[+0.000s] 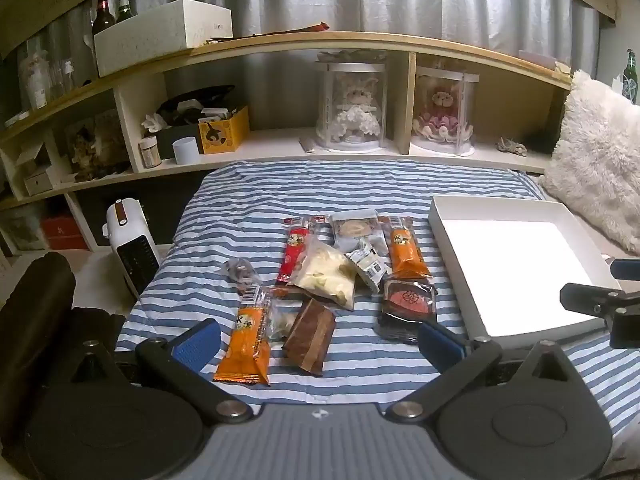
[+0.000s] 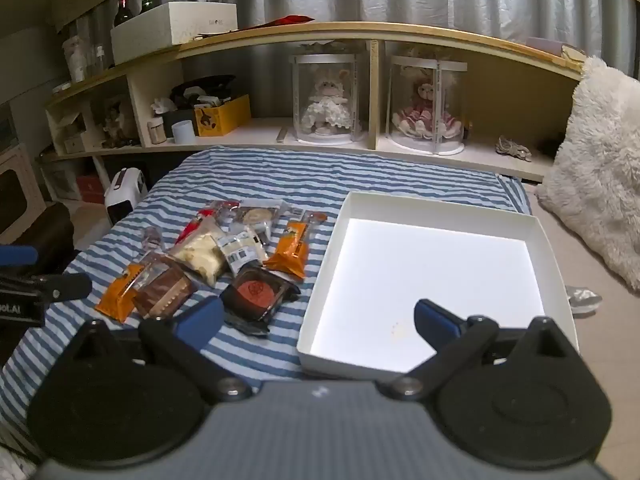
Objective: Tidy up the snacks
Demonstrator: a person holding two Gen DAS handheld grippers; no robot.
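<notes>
- The snacks (image 1: 340, 276) lie in a loose heap on the striped bed (image 1: 256, 200), with the empty white tray (image 1: 444, 236) just to their right, its near-left corner close to the dark round-cake pack (image 1: 408, 300).
- The left gripper (image 1: 318, 340) hovers over the near edge of the heap with its fingers (image 1: 198, 340) spread wide and nothing between them. The near orange packet (image 1: 246, 340) and the brown packet (image 1: 310, 336) lie just ahead, between the two fingers, their long axes running near-to-far, roughly along the fingers.
- The right gripper (image 2: 320, 318) also has its fingers (image 2: 438, 320) wide apart and empty. It straddles the tray's near-left corner, with the round-cake pack (image 2: 260, 294) just beyond its left finger.
- By my judgement the left gripper is nearer most snacks, while the right is nearer the tray (image 2: 316, 320) and the cake pack.
- The left view shows the heap head-on, but the tray's floor is washed out; the right view shows the tray whole and empty apart from a faint speck near its near edge.
</notes>
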